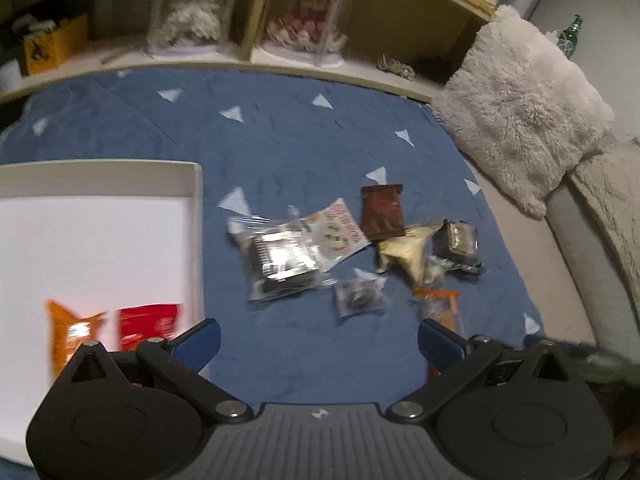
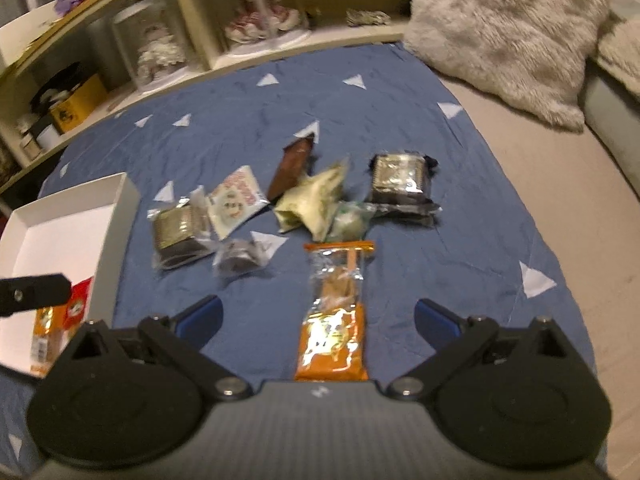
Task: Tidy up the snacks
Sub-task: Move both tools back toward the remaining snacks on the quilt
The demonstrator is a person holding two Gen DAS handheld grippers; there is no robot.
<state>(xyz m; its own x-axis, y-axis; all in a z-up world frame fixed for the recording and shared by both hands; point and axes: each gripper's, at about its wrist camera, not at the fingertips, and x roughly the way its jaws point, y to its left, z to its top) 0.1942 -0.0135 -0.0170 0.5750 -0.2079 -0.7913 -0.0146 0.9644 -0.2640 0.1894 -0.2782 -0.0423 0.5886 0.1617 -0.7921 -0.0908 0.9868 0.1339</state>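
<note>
Here, right claw [image 2: 318,318] wide over the orange snack packet [image 2: 334,320]; left claw [image 1: 319,340] wide, empty.

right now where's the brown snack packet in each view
Left wrist: the brown packet lies right of centre on the blue cloth, beyond the pale yellow packet.
Right wrist: the brown packet sits near the centre, seen at a slant, its lower end beside the pale yellow packet.
Shared landmark: the white box, at the left in both views.
</note>
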